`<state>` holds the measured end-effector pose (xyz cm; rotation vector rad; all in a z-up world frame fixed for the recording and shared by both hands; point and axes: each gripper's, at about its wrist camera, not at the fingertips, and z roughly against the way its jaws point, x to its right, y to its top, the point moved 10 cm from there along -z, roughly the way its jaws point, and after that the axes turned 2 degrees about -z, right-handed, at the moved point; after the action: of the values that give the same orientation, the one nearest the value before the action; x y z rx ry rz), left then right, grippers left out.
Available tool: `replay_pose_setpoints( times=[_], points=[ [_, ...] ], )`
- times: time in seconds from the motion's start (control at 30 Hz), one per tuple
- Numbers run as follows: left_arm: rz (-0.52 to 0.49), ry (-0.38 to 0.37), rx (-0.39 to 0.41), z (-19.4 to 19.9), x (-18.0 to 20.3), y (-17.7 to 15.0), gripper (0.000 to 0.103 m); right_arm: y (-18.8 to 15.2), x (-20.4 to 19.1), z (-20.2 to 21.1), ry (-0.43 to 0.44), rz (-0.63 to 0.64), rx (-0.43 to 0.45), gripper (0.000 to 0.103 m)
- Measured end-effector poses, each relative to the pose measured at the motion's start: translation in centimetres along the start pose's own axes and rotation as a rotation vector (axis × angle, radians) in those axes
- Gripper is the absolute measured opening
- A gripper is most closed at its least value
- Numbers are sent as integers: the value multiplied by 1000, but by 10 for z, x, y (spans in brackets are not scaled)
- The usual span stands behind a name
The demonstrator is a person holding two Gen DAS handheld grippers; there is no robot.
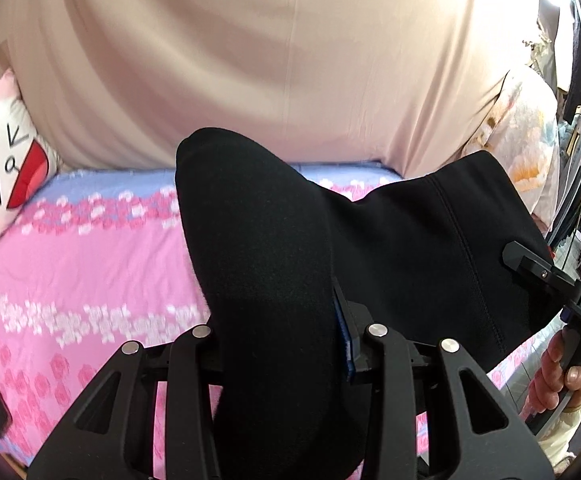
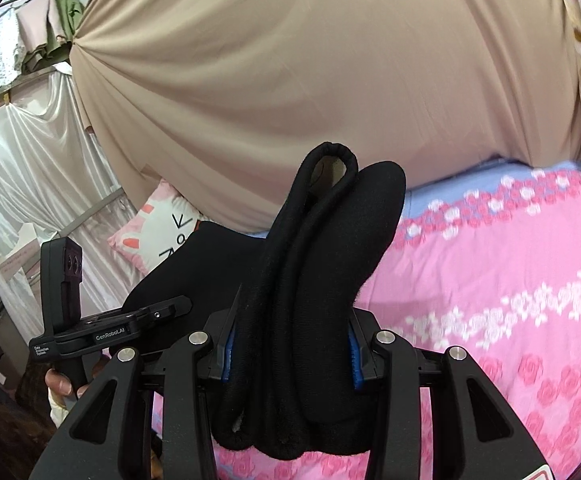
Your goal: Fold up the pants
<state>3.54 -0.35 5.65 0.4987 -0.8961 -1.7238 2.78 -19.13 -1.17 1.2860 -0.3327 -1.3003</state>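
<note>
Pants [image 1: 274, 280] bunched btwn both claws, left claw [image 1: 278, 344] & right claw [image 2: 290, 344] clamped on fabric, above bed [image 1: 90, 260]

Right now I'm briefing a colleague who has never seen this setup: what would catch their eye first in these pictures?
First, the black pants, bunched thick between each gripper's fingers and filling the middle of both views: the left gripper and the right gripper are both shut on them. Next, the pink flowered bedspread beneath, then the beige curtain hanging behind the bed, with a cartoon-face pillow at its foot.
</note>
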Motion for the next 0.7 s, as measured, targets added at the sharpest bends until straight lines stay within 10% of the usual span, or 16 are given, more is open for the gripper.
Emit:
replay_pose_setpoints(
  times=[0.7],
  points=[
    [-54,39,246,-33,-21,124,36,119,0,-37,62,81,180,39]
  ],
)
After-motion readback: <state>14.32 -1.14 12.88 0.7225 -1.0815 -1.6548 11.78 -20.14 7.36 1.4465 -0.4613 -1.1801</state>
